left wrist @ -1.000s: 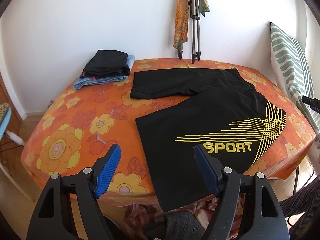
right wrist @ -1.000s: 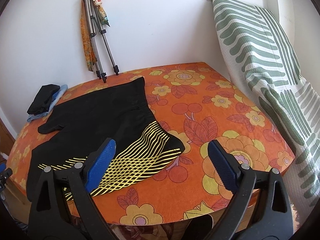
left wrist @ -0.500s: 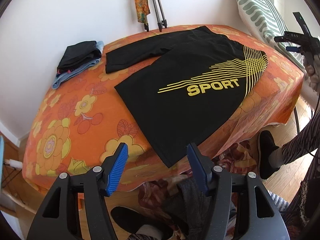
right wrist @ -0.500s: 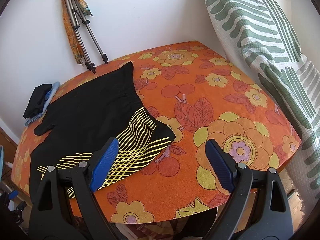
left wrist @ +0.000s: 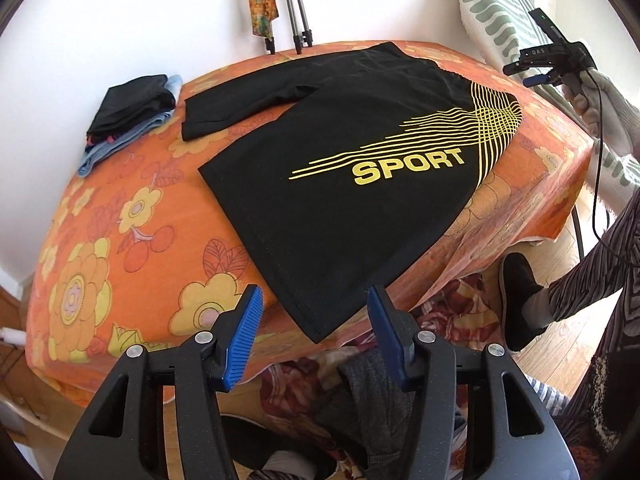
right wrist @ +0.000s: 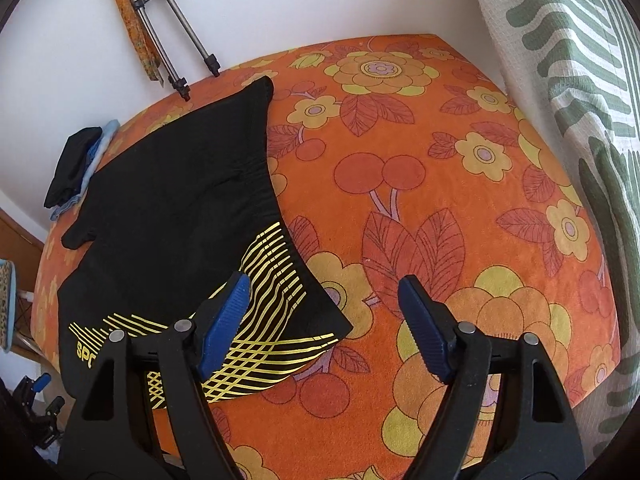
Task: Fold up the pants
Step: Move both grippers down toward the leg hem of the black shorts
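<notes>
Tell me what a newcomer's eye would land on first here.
Black shorts with yellow "SPORT" lettering lie spread across a loud orange floral tablecloth, one leg hem hanging over the near edge. The left gripper and right gripper hang open over the hem and waistband corner.

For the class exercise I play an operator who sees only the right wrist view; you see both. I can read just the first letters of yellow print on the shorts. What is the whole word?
Observer: It reads SPORT, printed on the shorts.
Operator: Where is the left gripper?
Observer: The left gripper hangs at the near hem corner, which drapes over the table edge. The hem lies between its jaws, untouched; they have just been closing.
Operator: Anything under the table?
Observer: Yes, a foot in a dark shoe on the wooden floor.
</notes>
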Demonstrator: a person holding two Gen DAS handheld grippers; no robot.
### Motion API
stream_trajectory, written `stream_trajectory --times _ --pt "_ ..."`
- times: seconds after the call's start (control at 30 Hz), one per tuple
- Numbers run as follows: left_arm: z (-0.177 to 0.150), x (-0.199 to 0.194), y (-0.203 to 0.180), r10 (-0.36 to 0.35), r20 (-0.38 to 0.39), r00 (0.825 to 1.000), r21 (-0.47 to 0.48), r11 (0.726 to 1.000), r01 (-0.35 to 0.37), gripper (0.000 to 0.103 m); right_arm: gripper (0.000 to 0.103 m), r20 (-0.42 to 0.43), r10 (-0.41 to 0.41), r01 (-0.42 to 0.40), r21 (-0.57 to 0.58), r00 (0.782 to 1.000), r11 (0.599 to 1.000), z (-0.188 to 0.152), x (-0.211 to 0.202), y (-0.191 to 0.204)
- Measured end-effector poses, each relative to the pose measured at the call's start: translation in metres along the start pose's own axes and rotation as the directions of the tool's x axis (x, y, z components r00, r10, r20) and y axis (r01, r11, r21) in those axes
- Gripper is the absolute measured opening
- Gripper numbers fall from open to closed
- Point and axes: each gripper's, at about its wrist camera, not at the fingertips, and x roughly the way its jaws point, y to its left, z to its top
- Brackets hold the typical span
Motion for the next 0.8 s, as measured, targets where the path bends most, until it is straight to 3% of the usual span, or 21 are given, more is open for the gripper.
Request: stream_trajectory --times 0.13,0.43,0.5,0.53,0.63,0.73,0.8 --pt "-0.002 0.003 -0.01 -0.002 -0.008 1.0 0.047 0.999 0.003 0.054 0.072 -0.059 -0.047 0.043 -0.052 0.997 0.998 0.004 0.025 0.002" --pt "-0.005 0.011 -0.019 0.034 -0.027 0.999 0.139 0.99 -0.03 0.054 0.066 -0.101 0.001 -0.005 -0.044 0.995 0.999 0.001 0.034 -0.005" --pt "-0.005 0.013 -0.018 0.052 -0.029 0.998 0.156 0.987 -0.047 0.054 0.06 -0.107 0.016 -0.021 -0.046 0.994 0.999 -0.002 0.034 -0.004" --pt "-0.005 0.014 -0.018 0.058 -0.028 0.998 0.166 0.985 -0.052 0.054 0.052 -0.113 0.025 -0.031 -0.049 0.993 0.998 -0.002 0.034 -0.004" --pt "-0.004 0.016 -0.018 0.073 -0.031 0.997 0.194 0.979 -0.066 0.053 0.045 -0.122 0.041 -0.047 -0.046 0.992 0.998 -0.004 0.034 -0.002" --pt "-0.005 0.021 -0.016 0.085 -0.047 0.995 0.218 0.973 -0.073 0.043 0.037 -0.122 0.062 -0.068 -0.049 0.991 0.996 -0.004 0.032 0.0" --pt "-0.005 0.024 -0.014 0.084 -0.06 0.995 0.214 0.974 -0.07 0.037 0.037 -0.121 0.055 -0.062 -0.057 0.991 0.996 -0.004 0.032 0.002"
